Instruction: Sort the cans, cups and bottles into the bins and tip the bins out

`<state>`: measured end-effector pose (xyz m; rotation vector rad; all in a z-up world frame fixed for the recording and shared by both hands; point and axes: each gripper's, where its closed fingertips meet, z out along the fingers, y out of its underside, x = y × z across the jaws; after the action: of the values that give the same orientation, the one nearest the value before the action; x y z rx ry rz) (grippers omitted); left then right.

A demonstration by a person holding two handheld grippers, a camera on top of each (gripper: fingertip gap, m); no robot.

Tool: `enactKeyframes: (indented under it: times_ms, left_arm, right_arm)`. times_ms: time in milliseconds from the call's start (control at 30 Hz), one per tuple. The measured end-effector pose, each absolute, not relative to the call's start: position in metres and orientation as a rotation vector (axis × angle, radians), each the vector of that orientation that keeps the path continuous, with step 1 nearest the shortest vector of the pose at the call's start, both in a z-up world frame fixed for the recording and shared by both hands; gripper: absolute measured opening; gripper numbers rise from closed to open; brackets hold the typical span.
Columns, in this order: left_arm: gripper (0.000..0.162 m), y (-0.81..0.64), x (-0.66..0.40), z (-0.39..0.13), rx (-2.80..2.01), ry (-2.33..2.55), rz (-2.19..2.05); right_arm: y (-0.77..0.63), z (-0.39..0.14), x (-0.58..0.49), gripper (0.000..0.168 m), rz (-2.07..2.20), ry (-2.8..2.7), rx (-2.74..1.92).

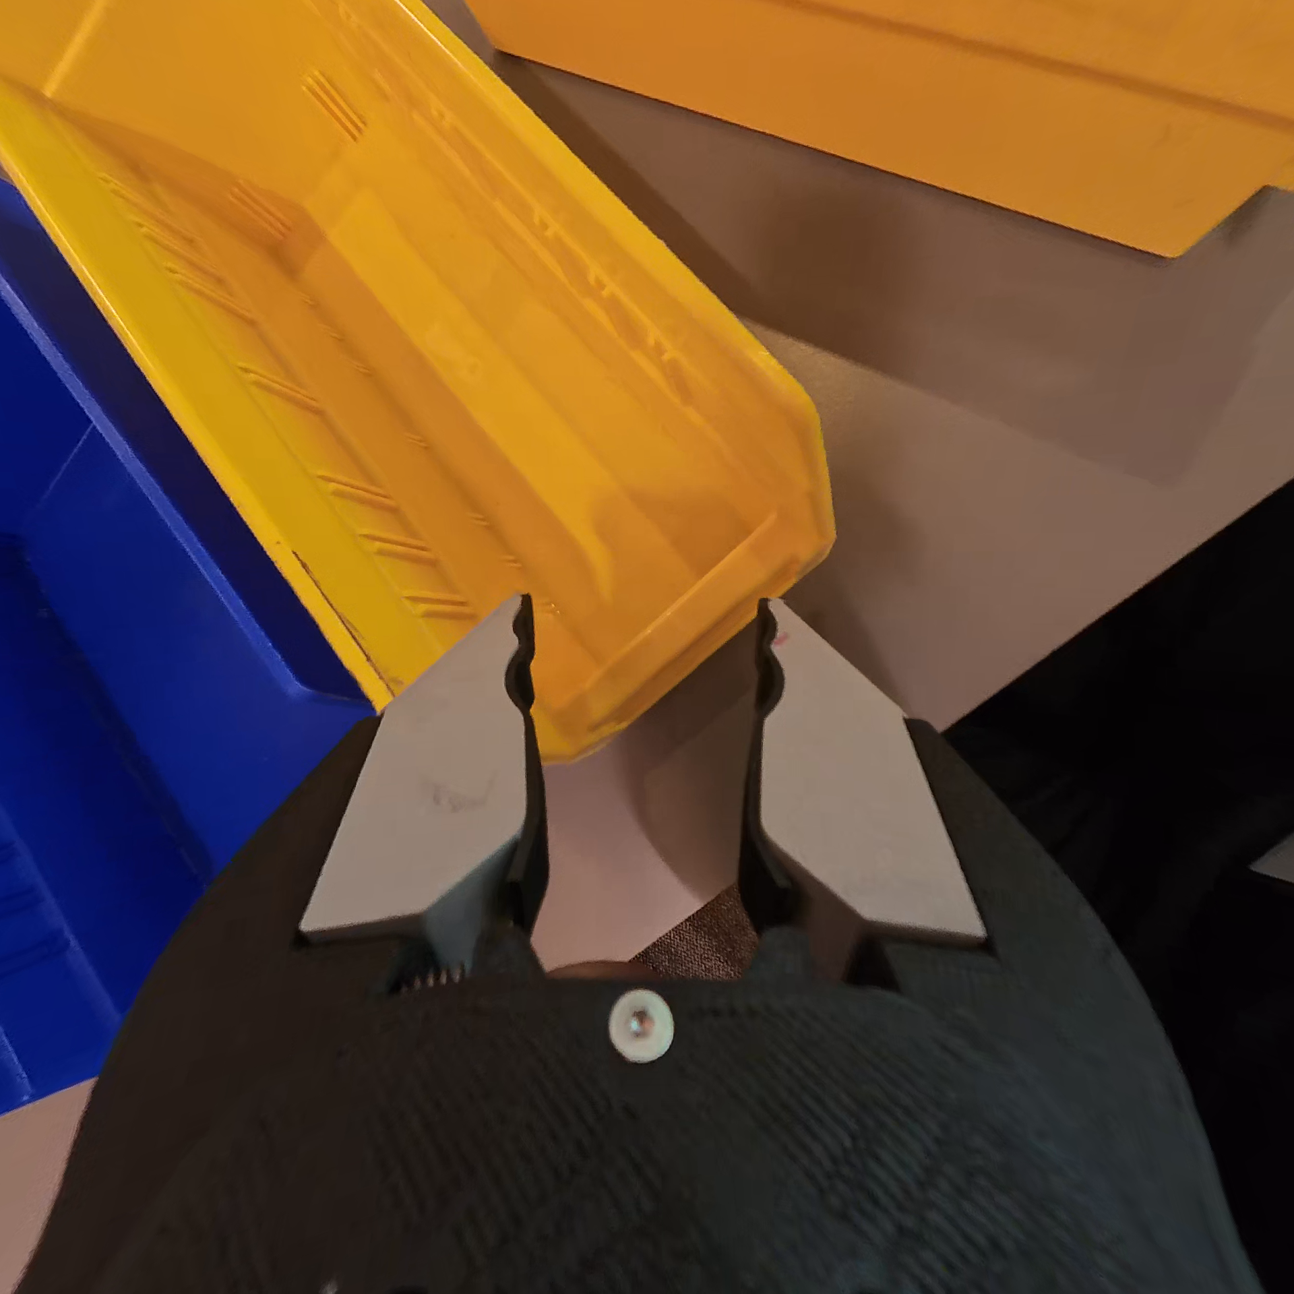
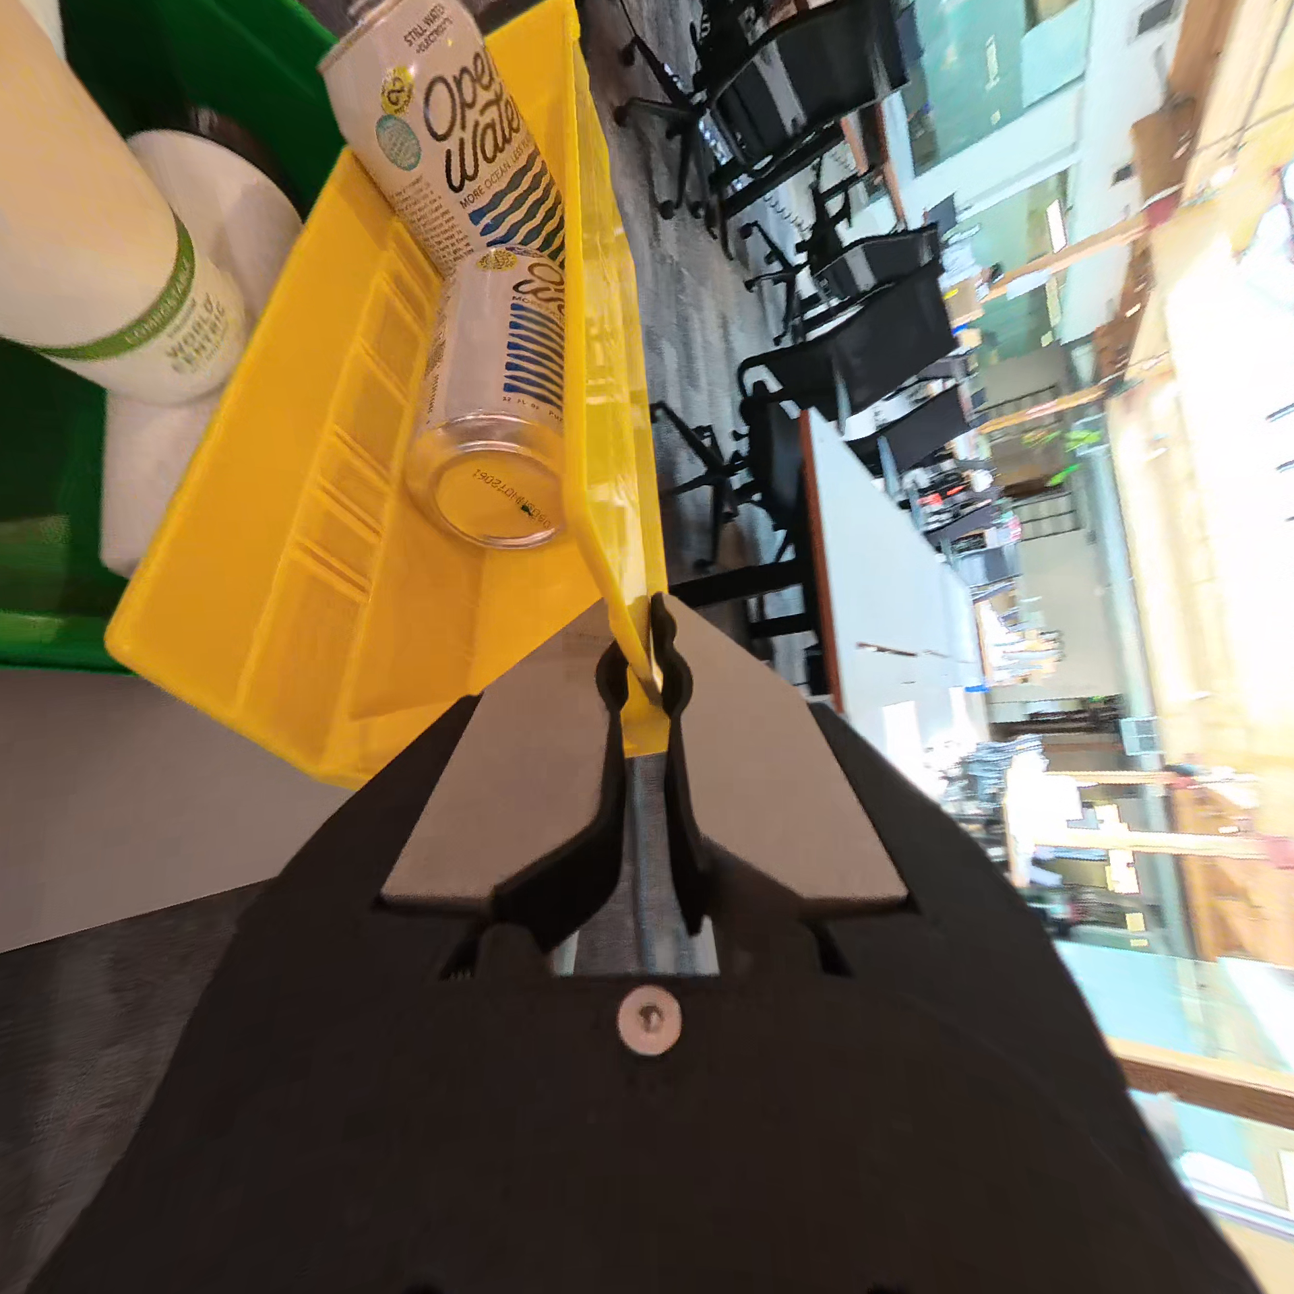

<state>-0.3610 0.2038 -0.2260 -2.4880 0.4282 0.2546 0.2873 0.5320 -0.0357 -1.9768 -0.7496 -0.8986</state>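
So my right fingers (image 2: 648, 651) are pinching the thin side wall of the yellow bin (image 2: 280, 560), squeezed down tight on the plastic right at its rim corner. The whole view is rolled sideways and the bin is looking tipped. Two cans are lying inside it: the near can (image 2: 483, 420) bottom-first toward me, and the far can (image 2: 455, 133) just behind it, touching, both resting against the wall I'm gripping. Just past the yellow one a green bin (image 2: 49, 455) is holding white cups (image 2: 98, 231).

My left fingers (image 1: 644, 630) are spread fairly wide with nothing in them, hovering by the corner of another yellow bin (image 1: 420, 336) that looks empty, with a blue bin (image 1: 126, 560) right beside it on the bench (image 1: 980, 392). Can't tell if those tips are touching that rim.

I'm reading this as the tipping step for the cans. Next I'm thinking roll the wrist further so they slide out, while keeping the pinch firm since that wall is thin and slippery.
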Motion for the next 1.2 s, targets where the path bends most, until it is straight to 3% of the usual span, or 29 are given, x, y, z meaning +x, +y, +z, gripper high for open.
enactKeyframes:
  times_ms: [533,1200]
  left_arm:
    - [0.061,0.206,-0.355,-0.23,-2.492,0.462,0.233]
    - [0.061,0.208,-0.35,-0.235,-2.501,0.484,0.226]
  right_arm:
    - [0.547,-0.041,0.241,0.001,-1.494,-1.15,-1.502]
    - [0.528,0.0,0.283,0.001,-1.618,-1.099,-1.517]
